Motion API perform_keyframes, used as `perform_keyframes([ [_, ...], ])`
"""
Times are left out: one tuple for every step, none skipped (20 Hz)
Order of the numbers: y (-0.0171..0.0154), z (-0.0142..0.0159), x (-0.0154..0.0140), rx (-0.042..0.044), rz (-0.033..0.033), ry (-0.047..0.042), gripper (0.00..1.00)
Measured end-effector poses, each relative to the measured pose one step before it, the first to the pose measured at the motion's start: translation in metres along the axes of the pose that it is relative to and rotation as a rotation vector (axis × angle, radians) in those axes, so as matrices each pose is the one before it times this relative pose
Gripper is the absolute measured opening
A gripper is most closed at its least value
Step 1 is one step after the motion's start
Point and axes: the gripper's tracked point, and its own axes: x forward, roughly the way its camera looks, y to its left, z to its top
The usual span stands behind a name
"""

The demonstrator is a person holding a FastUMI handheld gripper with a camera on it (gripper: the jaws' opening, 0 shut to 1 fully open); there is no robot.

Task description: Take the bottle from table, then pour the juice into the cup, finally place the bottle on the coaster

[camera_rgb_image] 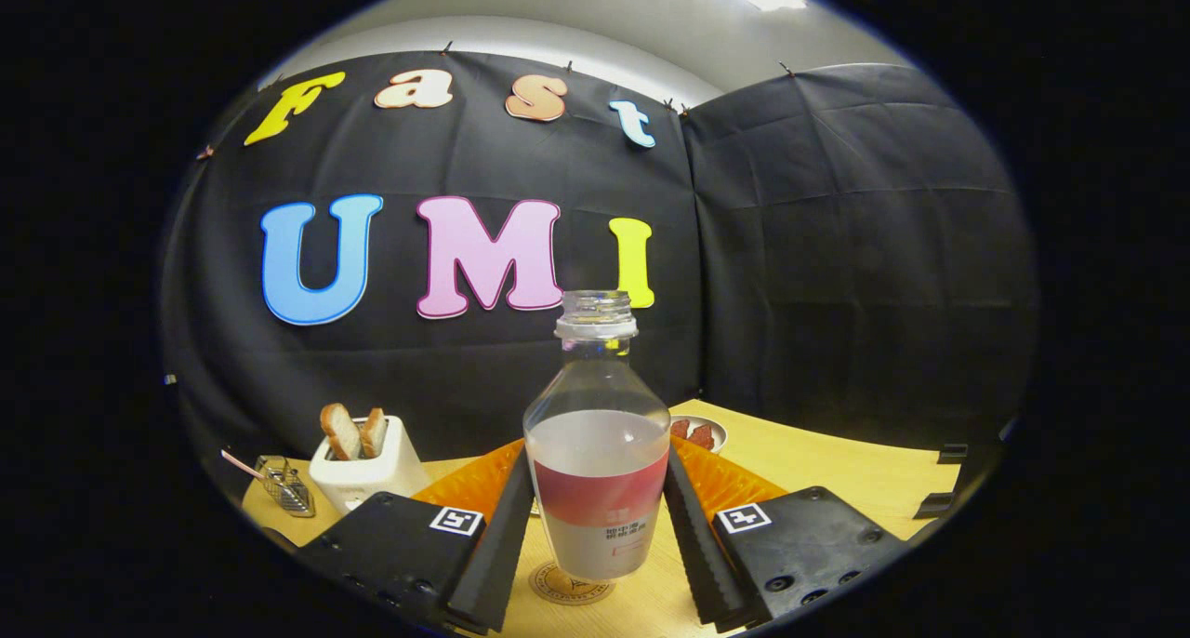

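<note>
**Item: juice bottle, standing on coaster, between the tool's fingers**

1. Bottle (597, 452). Clear, uncapped, banded with a label, pale juice filling roughly its lower half. Upright, long axis vertical. Position: dead ahead at 12 o'clock from the tool (595, 526), lodged between the two fingers (497, 545). Both fingers lie close along its sides; whether they press on it or stand just off it cannot be told, so the grip is undetermined. Its base sits over the coaster.

2. Coaster (569, 584). Round, pale, printed; its near rim shows under the bottle at 6 o'clock. The rest is covered by the bottle.

3. Judged stage: the bottle appears to be at its final resting place. The coming move turns on the fingers parting sideways, toward 3 and 9 o'clock, without tipping the upright bottle.

4. Orange mat (465, 485). Behind the bottle, largely masked by the fingers.

5. Toaster (367, 471). At 10 o'clock, white, two bread slices standing in it.

6. Small wire basket (284, 485). Beside the toaster, partly cut off.

7. Dish (699, 431). At 1 o'clock, just beyond the bottle, holding red pieces; kind unclear.

8. Counter (837, 452). Light wood.

9. Cup: not located.
</note>
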Motion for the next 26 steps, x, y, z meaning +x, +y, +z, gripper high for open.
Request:
perform_keyframes([
  [0.00241, -0.00788, 0.00125, -0.01472, -0.00838, 0.00103, 0.76],
  [0.00589, -0.00779, 0.00172, -0.01049, -0.00236, 0.00403, 0.76],
  [0.00592, -0.00748, 0.0039, -0.01417, 0.00143, 0.00145, 0.76],
  [0.00736, -0.00707, 0.00303, -0.01946, 0.00642, -0.00424, 0.76],
  [0.00513, -0.00746, 0.00393, -0.02271, 0.00288, 0.0, 0.76],
  [0.00592, -0.00806, 0.00442, -0.02069, 0.00287, 0.00516, 0.76],
  [0.00624, -0.00806, 0.00366, -0.01501, 0.00318, 0.00686, 0.76],
  [0.00679, -0.00766, 0.00365, -0.01121, 0.00422, 0.01033, 0.76],
  [0.00682, -0.00854, 0.00308, -0.00658, 0.0073, 0.01203, 0.76],
  [0.0052, -0.00905, 0.00148, -0.00334, 0.00861, 0.01257, 0.76],
  [0.00227, -0.0091, 0.00165, -0.00337, 0.00277, 0.01291, 0.76],
  [0.0001, -0.0081, 0.00067, -0.00122, -0.00087, 0.01211, 0.76],
  [-0.00064, -0.00578, 0.00186, 0.00391, -0.00085, 0.00786, 0.76],
  [0.00049, -0.00362, 0.00107, 0.00658, 0.00558, 0.00299, 0.76],
  [-0.00116, -0.00485, 0.00126, 0.0047, -0.00241, 0.00576, 0.76],
  [-0.0008, -0.00276, 0.00198, 0.01066, 0.00142, 0.00589, 0.76],
  [-0.00063, -0.00145, 0.00165, 0.01351, 0.00178, -0.00009, 0.76],
  [-0.00032, 0.00013, 0.00217, 0.01316, 0.00174, -0.00214, 0.76],
  [0.002, -0.0003, 0.00145, 0.01163, 0.00458, 0.00066, 0.76],
  [0.00259, -0.00061, 0.00176, 0.00821, 0.00927, -0.00089, 0.76],
  [0.00162, -0.00192, 0.00267, 0.00172, 0.00366, 0.00229, 0.76],
  [-0.00015, -0.00267, 0.00195, -0.00213, -0.00021, 0.00543, 0.76],
  [-0.00134, -0.00306, 0.00223, -0.00501, -0.0019, 0.00344, 0.76],
  [0.00028, -0.00263, -0.00018, 0.00299, 0.00285, 0.00253, 0.76],
  [0.00074, -0.00366, -0.00083, 0.00645, 0.00487, 0.00395, 0.76],
  [0.00037, -0.00326, 0.00014, 0.00422, 0.00038, 0.00636, 0.76],
])
